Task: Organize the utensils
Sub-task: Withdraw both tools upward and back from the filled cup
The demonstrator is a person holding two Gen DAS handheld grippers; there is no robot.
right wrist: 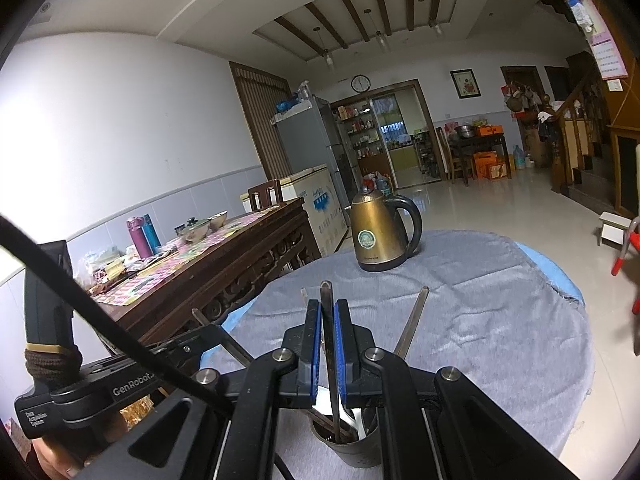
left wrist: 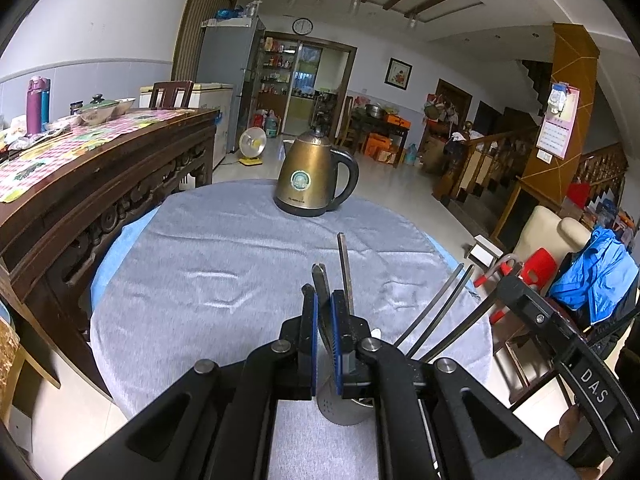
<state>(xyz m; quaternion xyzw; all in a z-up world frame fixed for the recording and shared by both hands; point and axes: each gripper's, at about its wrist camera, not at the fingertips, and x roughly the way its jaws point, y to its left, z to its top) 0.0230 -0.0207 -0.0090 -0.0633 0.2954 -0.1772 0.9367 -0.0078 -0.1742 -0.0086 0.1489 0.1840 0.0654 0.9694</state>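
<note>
Right wrist view shows the right gripper [right wrist: 327, 344] pinched narrow on a slim dark utensil handle [right wrist: 327, 320], its lower part going down into the dark round perforated holder cup [right wrist: 352, 452] near the near edge of the round table under a grey cloth [right wrist: 480, 320]. Left wrist view shows the left gripper [left wrist: 324, 332] also pinched narrow, on a flat dark handle with rounded end [left wrist: 320, 276], above the same cup [left wrist: 340, 408]. Beside it stand a thin flat metal rod [left wrist: 345, 264] and long dark chopsticks [left wrist: 436, 312] leaning toward the right edge. Far edge carries a brass-coloured electric kettle with black handle [left wrist: 314, 176], well apart. Probably lowering both pieces into the cup: better to keep each handle upright, descend slowly, avoid pushing the leaning chopsticks, and release only when the tip rests at the bottom. Cannot tell which kind of utensil each handle belongs to.
</note>
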